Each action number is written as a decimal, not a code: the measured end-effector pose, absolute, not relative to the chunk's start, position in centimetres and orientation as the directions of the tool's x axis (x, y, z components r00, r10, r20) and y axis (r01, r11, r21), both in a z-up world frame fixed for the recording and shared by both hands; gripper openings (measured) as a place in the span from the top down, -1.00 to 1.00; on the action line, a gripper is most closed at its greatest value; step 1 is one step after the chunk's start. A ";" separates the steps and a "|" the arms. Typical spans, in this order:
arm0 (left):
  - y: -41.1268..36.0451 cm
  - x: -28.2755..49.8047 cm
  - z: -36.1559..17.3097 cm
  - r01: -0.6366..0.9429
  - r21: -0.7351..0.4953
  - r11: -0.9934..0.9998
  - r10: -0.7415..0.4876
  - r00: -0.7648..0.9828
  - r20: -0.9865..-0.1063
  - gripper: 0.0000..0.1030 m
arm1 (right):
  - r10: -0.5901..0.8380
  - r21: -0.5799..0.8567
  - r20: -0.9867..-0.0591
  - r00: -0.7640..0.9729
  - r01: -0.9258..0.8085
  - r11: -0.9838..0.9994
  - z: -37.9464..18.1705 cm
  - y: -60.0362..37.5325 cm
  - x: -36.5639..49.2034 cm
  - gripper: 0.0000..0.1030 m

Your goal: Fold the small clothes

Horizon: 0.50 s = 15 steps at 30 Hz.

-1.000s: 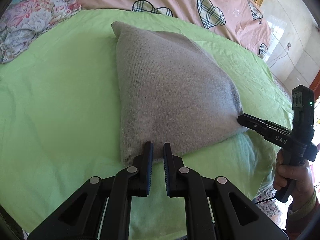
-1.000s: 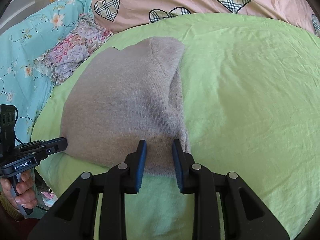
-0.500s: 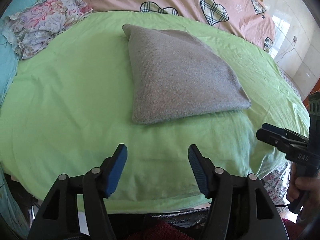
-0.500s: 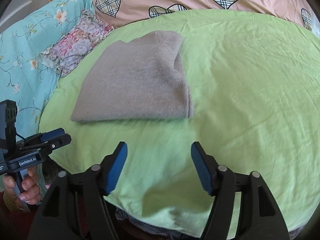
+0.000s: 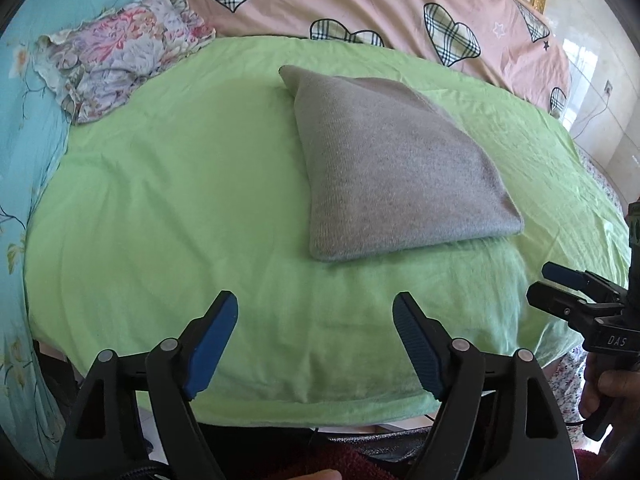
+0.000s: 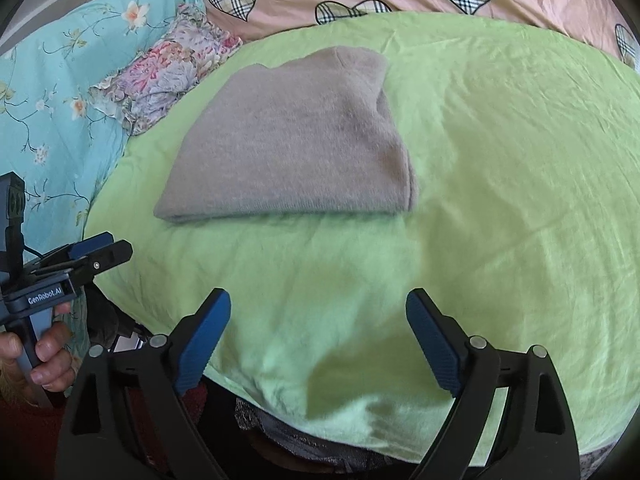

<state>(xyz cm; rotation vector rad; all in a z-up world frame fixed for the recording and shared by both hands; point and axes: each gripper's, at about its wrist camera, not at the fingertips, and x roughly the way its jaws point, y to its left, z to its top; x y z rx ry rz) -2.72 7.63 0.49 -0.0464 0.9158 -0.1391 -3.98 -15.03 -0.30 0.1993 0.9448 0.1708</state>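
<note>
A folded grey sweater (image 5: pixel 396 176) is seen lying flat on a green sheet (image 5: pixel 180 208) that is spread over the bed. In the left wrist view the sweater is found a little right of the middle of the frame, with one corner pointing to the top. In the right wrist view the same sweater (image 6: pixel 296 148) is found in the upper middle, and a thicker folded edge is shown along its right side.

The left tongs (image 5: pixel 314 344) are held wide open at the bottom of the left wrist view. Nothing is gripped between the blue pads (image 5: pixel 210 346). The tongs are kept well apart from the sweater, over the near edge of the sheet. The right tongs (image 6: pixel 318 344) are also held wide open at the bottom of the right wrist view, and nothing is held in them either.

Each pair of tongs can be seen from the other camera too. The right tongs (image 5: pixel 560 292) are shown at the right edge of the left wrist view, gripped by a hand (image 5: pixel 612 392). The left tongs (image 6: pixel 100 252) are shown at the left edge of the right wrist view.

A flowery cloth (image 5: pixel 124 60) is bunched at the upper left of the sheet. A pink cover with checked hearts (image 5: pixel 360 0) is laid across the top, and a blue flowery cover (image 6: pixel 60 80) is seen on the left.
</note>
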 end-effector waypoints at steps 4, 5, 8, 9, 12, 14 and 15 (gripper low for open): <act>7.2 -1.7 0.5 0.086 -0.075 0.993 -0.111 0.594 -0.797 -0.59 | 0.241 0.245 -0.778 0.580 -0.073 0.967 -0.1 -14.9 -3.0 -0.84; 6.9 -1.2 0.5 0.086 -0.054 0.995 -0.094 0.582 -0.807 -0.59 | 0.239 0.242 -0.780 0.579 -0.074 0.967 -0.1 -15.0 -2.6 -0.85; 6.5 -0.3 0.3 0.092 -0.014 0.996 -0.064 0.570 -0.819 -0.59 | 0.242 0.243 -0.779 0.579 -0.077 0.967 0.0 -15.2 -1.6 -0.85; 6.3 -0.1 0.3 0.094 -0.005 0.996 -0.058 0.573 -0.818 -0.59 | 0.246 0.248 -0.776 0.581 -0.078 0.966 0.1 -15.2 -1.2 -0.85; 5.9 0.6 0.6 0.104 0.019 0.994 -0.046 0.584 -0.811 -0.60 | 0.251 0.250 -0.773 0.583 -0.084 0.965 0.4 -15.3 -0.3 -0.85; 5.7 1.0 0.7 0.113 0.020 0.993 -0.050 0.583 -0.811 -0.62 | 0.250 0.249 -0.771 0.585 -0.084 0.965 0.6 -15.2 0.1 -0.86; 5.6 1.3 0.7 0.115 0.020 0.993 -0.051 0.584 -0.810 -0.62 | 0.251 0.249 -0.770 0.587 -0.086 0.965 0.7 -15.2 0.3 -0.87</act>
